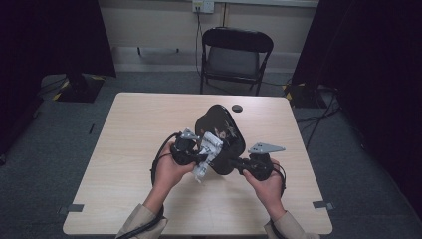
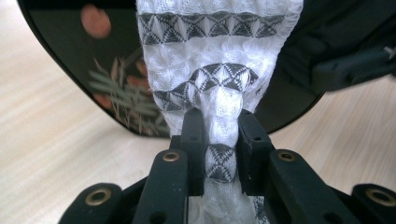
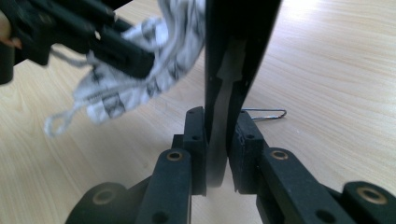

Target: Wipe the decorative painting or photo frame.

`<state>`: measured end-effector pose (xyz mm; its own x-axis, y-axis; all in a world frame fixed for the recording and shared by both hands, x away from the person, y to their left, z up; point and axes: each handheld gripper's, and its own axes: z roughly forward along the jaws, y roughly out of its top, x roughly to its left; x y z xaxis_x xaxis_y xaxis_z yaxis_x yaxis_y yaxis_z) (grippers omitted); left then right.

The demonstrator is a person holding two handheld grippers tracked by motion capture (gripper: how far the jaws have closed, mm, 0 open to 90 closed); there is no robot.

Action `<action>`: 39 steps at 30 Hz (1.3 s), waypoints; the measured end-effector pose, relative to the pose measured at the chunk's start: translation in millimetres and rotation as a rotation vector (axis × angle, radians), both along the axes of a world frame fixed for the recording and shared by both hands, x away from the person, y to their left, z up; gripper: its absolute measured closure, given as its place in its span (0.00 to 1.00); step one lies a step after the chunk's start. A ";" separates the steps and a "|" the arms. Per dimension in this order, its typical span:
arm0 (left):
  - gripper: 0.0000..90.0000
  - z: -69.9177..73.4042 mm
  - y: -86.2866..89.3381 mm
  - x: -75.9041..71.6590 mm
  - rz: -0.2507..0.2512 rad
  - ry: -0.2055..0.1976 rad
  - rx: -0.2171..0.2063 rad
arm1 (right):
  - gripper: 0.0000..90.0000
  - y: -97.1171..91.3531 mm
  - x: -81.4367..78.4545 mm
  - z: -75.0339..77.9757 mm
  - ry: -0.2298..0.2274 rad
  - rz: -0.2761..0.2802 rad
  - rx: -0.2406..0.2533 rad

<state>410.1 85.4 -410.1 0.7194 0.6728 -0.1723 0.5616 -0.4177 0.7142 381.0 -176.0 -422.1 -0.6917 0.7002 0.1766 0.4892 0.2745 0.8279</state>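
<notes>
Above the pale wooden table (image 1: 129, 149): left hand-held gripper (image 2: 218, 128) pinching white patterned woven cloth (image 2: 210, 56), right hand-held gripper (image 3: 218, 123) clamping glossy black lacquered tray (image 1: 221, 134) edgewise; hard wiping likely to twist it loose.

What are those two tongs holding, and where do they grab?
The left tongs pinch a bunched part of the white patterned cloth. The right tongs clamp the edge of the black plate.

Overhead forward-down, two close claw-mounted views

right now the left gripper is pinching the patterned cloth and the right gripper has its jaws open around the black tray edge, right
Not quite. The right gripper is shut on the black tray, pads pressed on its edge, as the right gripper view shows. The left gripper does pinch the patterned cloth.
</notes>
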 end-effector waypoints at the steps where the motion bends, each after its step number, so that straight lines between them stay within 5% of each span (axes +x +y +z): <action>1: 0.84 -6.9 0.9 -0.6 0.001 0.012 0.008 | 0.88 -0.1 0.1 0.0 0.000 0.001 0.000; 10: 0.84 -33.4 1.5 -4.5 0.006 0.060 0.027 | 0.88 0.1 0.0 0.2 0.001 0.001 -0.001; 22: 0.84 -46.6 2.0 -10.8 -0.013 0.091 0.063 | 0.88 -0.7 0.5 -0.3 0.003 0.002 0.003; 35: 0.84 -47.1 11.5 -22.3 -0.027 0.107 0.083 | 0.88 -1.4 0.8 -0.5 0.005 0.003 0.004; 39: 0.84 -37.7 15.4 -22.8 -0.018 0.092 0.055 | 0.88 -1.5 0.8 -0.6 0.005 0.004 0.003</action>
<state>387.3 100.8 -447.7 0.7141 0.6704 -0.2015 0.6160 -0.4650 0.6359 381.8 -177.5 -422.6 -0.6934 0.6971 0.1823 0.4922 0.2734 0.8264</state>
